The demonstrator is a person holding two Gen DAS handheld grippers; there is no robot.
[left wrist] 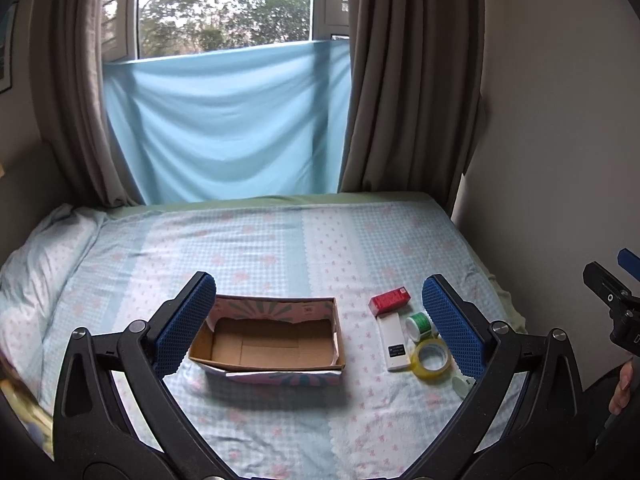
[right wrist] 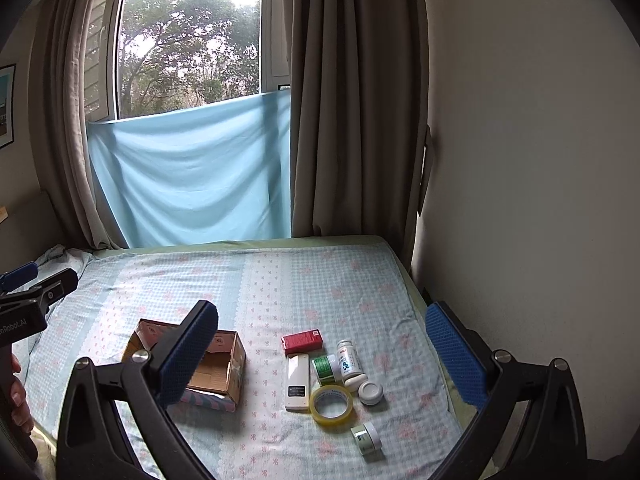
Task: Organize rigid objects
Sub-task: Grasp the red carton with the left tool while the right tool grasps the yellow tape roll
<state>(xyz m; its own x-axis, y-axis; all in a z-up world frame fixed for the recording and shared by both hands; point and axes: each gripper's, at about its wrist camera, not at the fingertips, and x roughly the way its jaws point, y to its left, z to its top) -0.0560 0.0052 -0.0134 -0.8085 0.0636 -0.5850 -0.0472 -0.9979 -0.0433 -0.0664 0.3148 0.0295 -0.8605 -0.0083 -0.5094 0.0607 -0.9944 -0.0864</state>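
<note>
An open cardboard box [left wrist: 272,344] [right wrist: 224,372] lies empty on the bed. To its right lie a red carton [left wrist: 390,300] [right wrist: 302,341], a white remote [left wrist: 394,342] [right wrist: 297,382], a green-labelled jar [left wrist: 418,326] [right wrist: 326,368], a yellow tape roll [left wrist: 432,360] [right wrist: 331,402], a white pill bottle [right wrist: 349,362], a round white lid [right wrist: 370,393] and a small cream jar [right wrist: 367,438]. My left gripper [left wrist: 320,292] is open and empty above the box. My right gripper [right wrist: 320,316] is open and empty above the items.
The bed [left wrist: 280,240] has a checked blue sheet and a pillow [left wrist: 44,256] at the far left. A wall [right wrist: 520,200] runs along the bed's right edge. Curtains and a blue cloth [left wrist: 224,128] hang behind the bed.
</note>
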